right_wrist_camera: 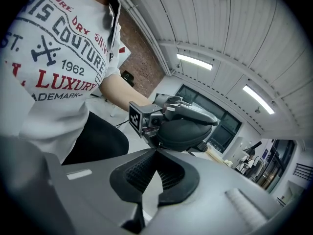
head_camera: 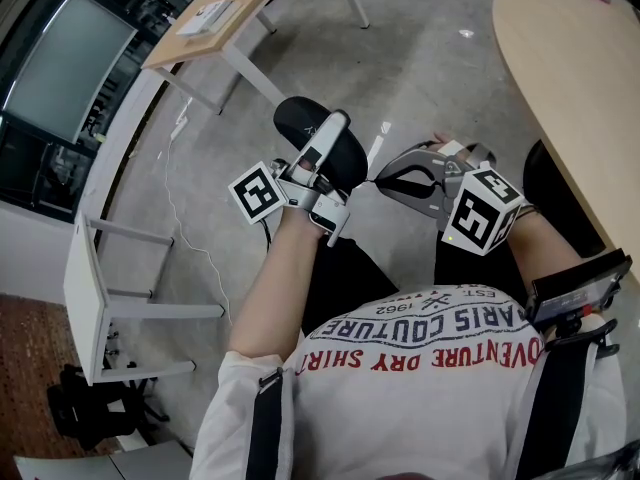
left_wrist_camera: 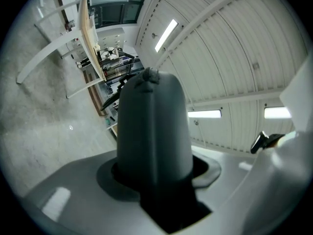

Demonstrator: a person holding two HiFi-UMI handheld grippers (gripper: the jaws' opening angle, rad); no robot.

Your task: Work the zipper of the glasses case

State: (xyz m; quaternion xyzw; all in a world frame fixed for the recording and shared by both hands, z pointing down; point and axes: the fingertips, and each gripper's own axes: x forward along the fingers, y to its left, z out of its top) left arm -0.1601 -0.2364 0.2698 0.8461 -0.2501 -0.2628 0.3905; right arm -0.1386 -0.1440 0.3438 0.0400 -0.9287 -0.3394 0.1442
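A: Where was the case (head_camera: pixel 300 120)?

B: On no table. It was held up in front of the seated person, above the floor (head_camera: pixel 430 68). The left gripper (head_camera: pixel 331 134) had it, with its jaws clamped across the black case. One white jaw lay over the top of it in the head view. In the left gripper view the case filled the gap between the jaws and stuck out ahead of them, with a small nub (left_wrist_camera: pixel 149 75) at its far end.

A: Right gripper (head_camera: pixel 376 180)?

B: Jaws clenched, tips together. In the head view the tips sat just beside the case's right edge. Whether they pinched the zipper pull was too small to tell. In the right gripper view the case sat just past the closed tips, with the left gripper behind it.

A: Anything else around?

B: A wooden table (head_camera: pixel 570 98) at the right, well apart from both grippers. The person wore a white printed shirt (head_camera: pixel 430 388).
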